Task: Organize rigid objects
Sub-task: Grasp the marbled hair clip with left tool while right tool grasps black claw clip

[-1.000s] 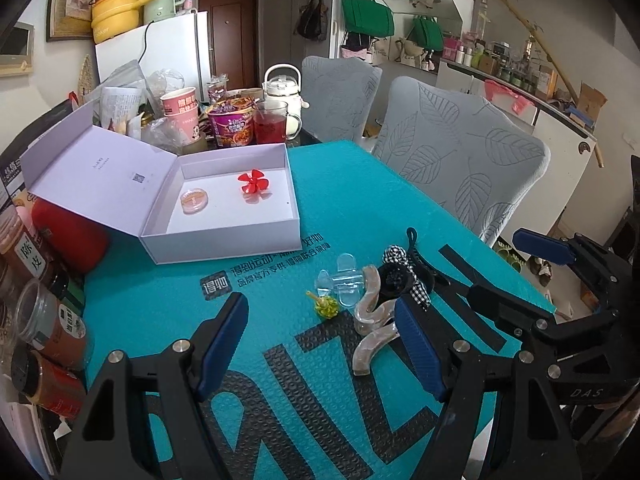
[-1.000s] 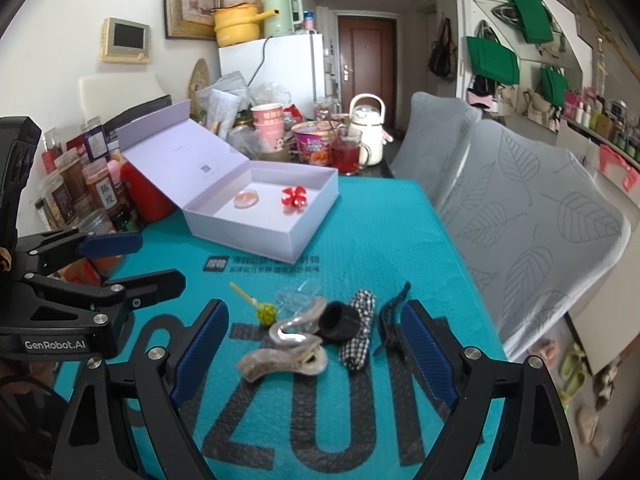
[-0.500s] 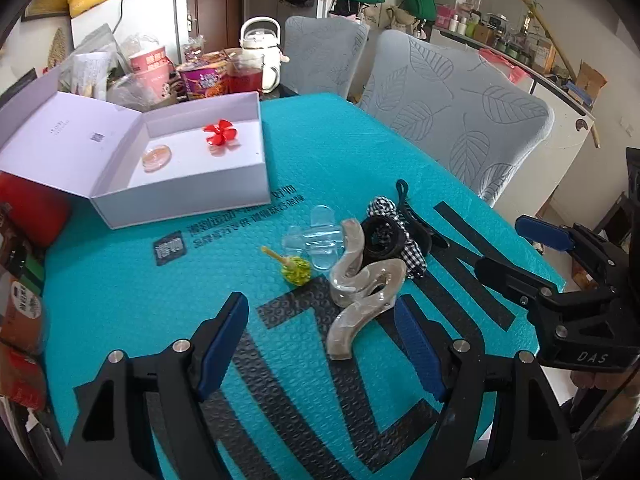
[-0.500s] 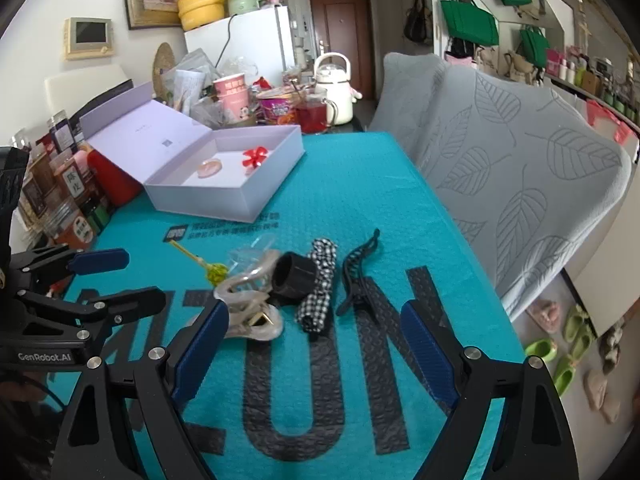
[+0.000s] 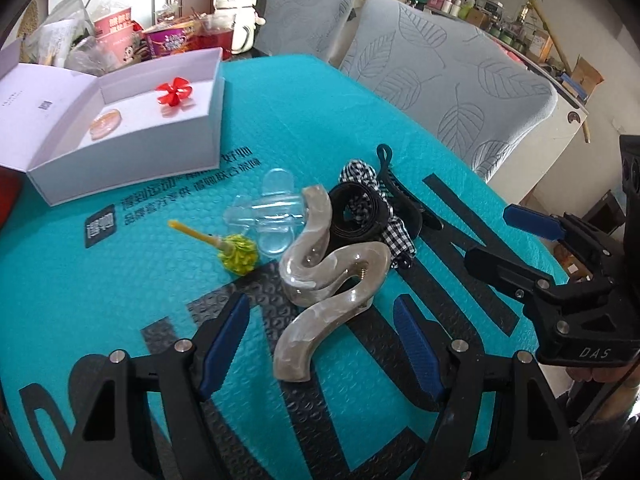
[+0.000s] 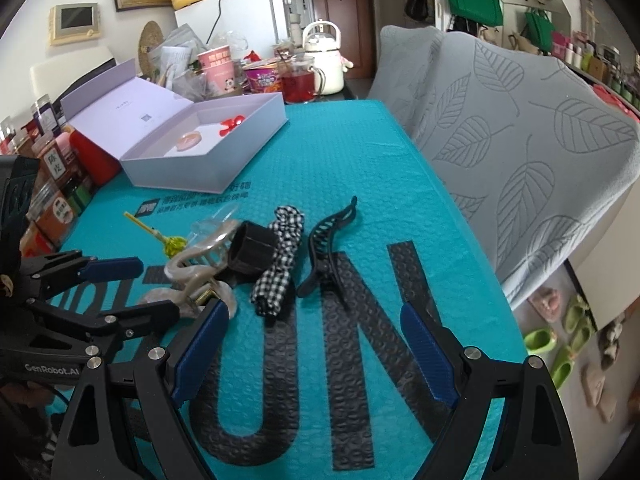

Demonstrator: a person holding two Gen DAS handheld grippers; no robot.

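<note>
The left tool [image 5: 320, 338] is wide open and holds nothing, and the wavy clip [image 5: 324, 276] lies between its tips, far in front of the white box [image 5: 124, 160]. The right tool [image 6: 316, 344] is open and empty too. Slide in low, then squeeze the clip's middle slowly.

Left gripper [image 5: 320, 344]: jaws spread wide, blue-padded fingers [image 5: 224, 344] clear of contact with nothing between the pads; in the right wrist view the same unit [image 6: 120, 292] enters from the left edge, its fingers pointing rightward and likewise parted. Right gripper [image 6: 316, 344]: jaws spread wide, blue pads [image 6: 424, 352] facing each other with nothing gripped; in the left wrist view it [image 5: 512, 240] enters from the right edge, fingers parted and pointing leftward.
</note>
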